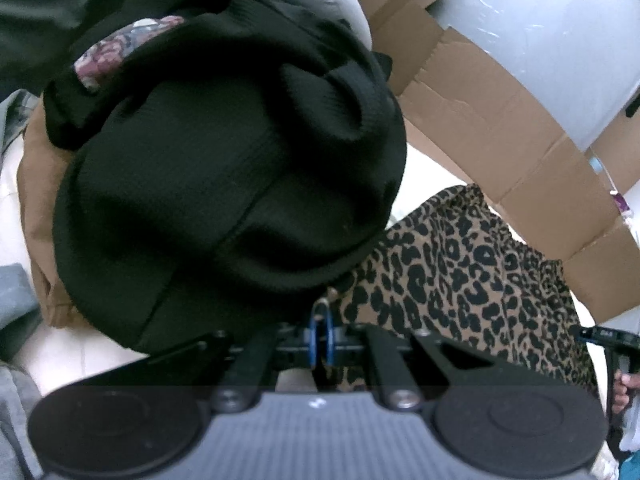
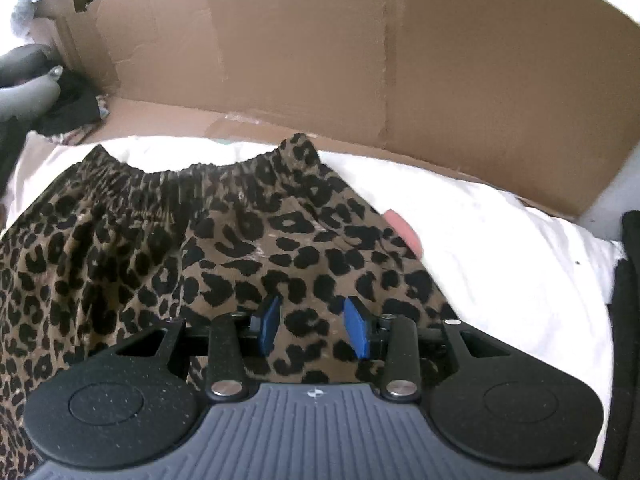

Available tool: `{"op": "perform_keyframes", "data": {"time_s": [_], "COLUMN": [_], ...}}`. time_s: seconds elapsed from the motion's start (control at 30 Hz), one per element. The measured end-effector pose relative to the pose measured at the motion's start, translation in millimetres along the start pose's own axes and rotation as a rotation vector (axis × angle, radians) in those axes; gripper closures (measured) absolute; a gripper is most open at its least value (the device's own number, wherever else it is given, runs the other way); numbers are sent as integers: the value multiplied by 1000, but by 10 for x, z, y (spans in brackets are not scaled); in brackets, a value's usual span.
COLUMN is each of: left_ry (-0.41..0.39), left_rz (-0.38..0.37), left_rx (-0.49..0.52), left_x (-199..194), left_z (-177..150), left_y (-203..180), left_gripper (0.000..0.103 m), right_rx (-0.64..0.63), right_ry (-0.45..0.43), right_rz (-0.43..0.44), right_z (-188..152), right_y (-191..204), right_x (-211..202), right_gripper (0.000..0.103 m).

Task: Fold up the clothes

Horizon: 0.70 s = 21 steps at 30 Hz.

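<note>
The left tongs (image 1: 322, 334) are sitting clenched, blue pads nearly touching; they are pinching a fabric edge, seemingly the leopard garment (image 1: 460, 272), though the contact is partly hidden. A black knit (image 1: 232, 168) is lying heaped at the left of that view, over a tan garment (image 1: 38, 216) and a floral piece (image 1: 112, 52), and is crowding the tongs from the left. The leopard garment is lying spread on the white bed sheet (image 2: 500, 240), its gathered waistband (image 2: 192, 168) facing the cardboard wall (image 2: 360, 60). The right tongs (image 2: 312, 328) are hovering released over the cloth, pads apart and gripping nothing. The step in hand is judged to be taking hold for the first fold. The next move is calling for the right tongs to close on an edge matching the left hold. Open sheet is lying to the right; the cardboard is limiting travel beyond the waistband, and a pink object (image 2: 404, 232) is lying just beside the right hem.
</note>
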<state>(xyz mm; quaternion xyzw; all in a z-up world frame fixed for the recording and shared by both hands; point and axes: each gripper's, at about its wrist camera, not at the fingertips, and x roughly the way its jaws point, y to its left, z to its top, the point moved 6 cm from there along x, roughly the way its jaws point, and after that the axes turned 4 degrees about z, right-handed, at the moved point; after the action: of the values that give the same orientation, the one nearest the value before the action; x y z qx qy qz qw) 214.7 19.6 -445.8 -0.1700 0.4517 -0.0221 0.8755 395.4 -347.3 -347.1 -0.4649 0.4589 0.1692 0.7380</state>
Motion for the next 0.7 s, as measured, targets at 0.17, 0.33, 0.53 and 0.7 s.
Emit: {"op": "perform_keyframes", "data": {"time_s": [0.17,0.33,0.53,0.7], "left_ry": [1,0,-13,-26], "left_rz": [9,15,-7,-38], "left_rx": [17,32,17,12], "left_x": [-17,-22,-286,-497], "left_z": [24,5,-7,4], "left_y": [16,12,186,239], "left_gripper": [97,97,97,97], "right_rx": [55,174,327,437], "right_ry": [42,29,29,50], "right_rz": [-89,-139,-219,-287], "right_z": [2,91,179,263], "right_y": [-147,-304,-424,-560], "right_x": [235,351,419,344], "right_gripper": [61,61,61,61]}}
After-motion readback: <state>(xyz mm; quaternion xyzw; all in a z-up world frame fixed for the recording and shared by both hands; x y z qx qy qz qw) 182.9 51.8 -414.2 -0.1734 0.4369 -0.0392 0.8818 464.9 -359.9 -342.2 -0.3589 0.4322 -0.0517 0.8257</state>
